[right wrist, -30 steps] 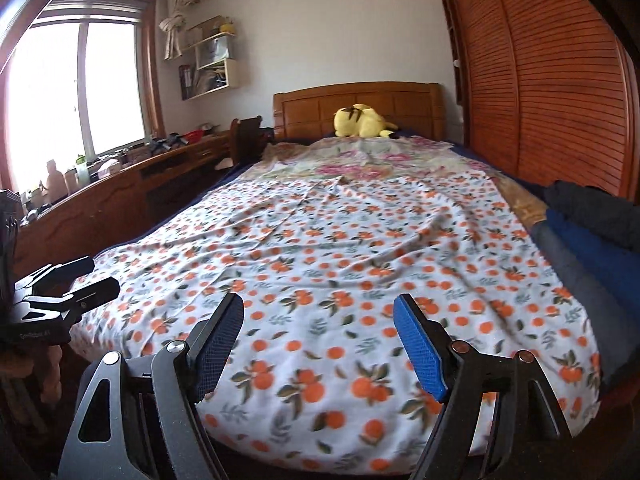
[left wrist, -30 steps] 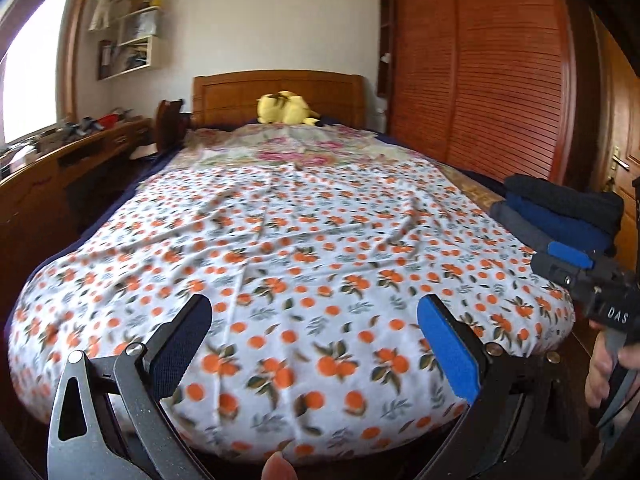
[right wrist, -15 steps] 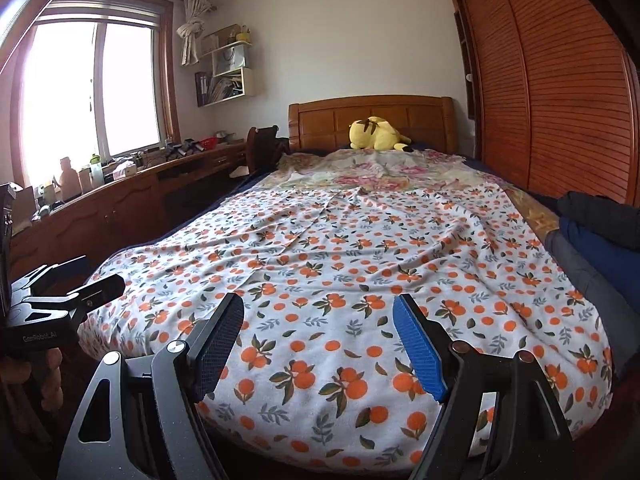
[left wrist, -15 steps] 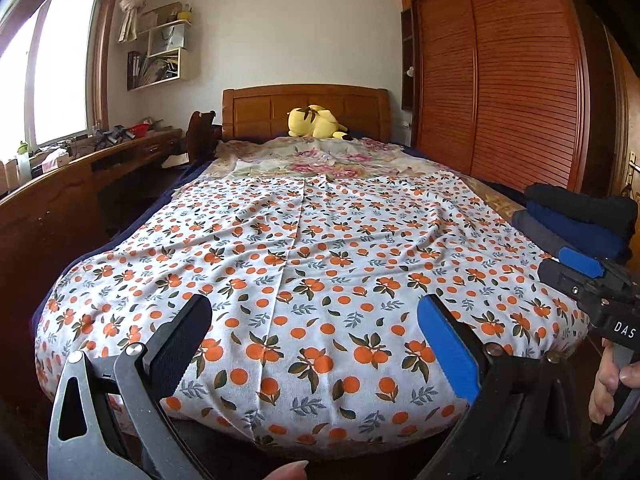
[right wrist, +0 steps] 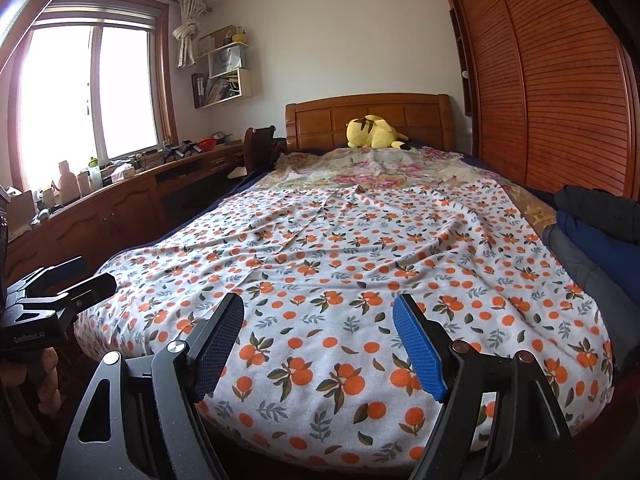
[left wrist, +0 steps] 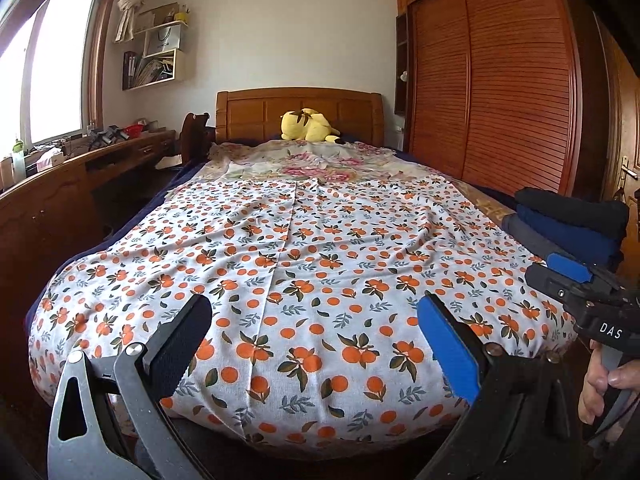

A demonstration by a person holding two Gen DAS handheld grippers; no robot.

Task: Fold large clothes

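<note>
A large white cloth with an orange-fruit print (left wrist: 312, 256) lies spread flat over the bed, its near edge hanging over the foot; it also shows in the right wrist view (right wrist: 360, 264). My left gripper (left wrist: 314, 332) is open and empty, just short of the cloth's near edge. My right gripper (right wrist: 318, 336) is open and empty, likewise in front of the near edge. Each gripper shows at the edge of the other's view: the right one (left wrist: 576, 288) and the left one (right wrist: 60, 284).
A stack of folded dark clothes (left wrist: 572, 224) sits on the bed's right side (right wrist: 600, 232). A yellow plush toy (left wrist: 306, 126) lies by the wooden headboard. A long wooden desk (right wrist: 120, 204) runs along the left. A slatted wardrobe (left wrist: 500, 80) stands on the right.
Both grippers have tilted up and drawn back a little from the bed, so more of the room and ceiling shows. Both stay open. The cloth has not moved.
</note>
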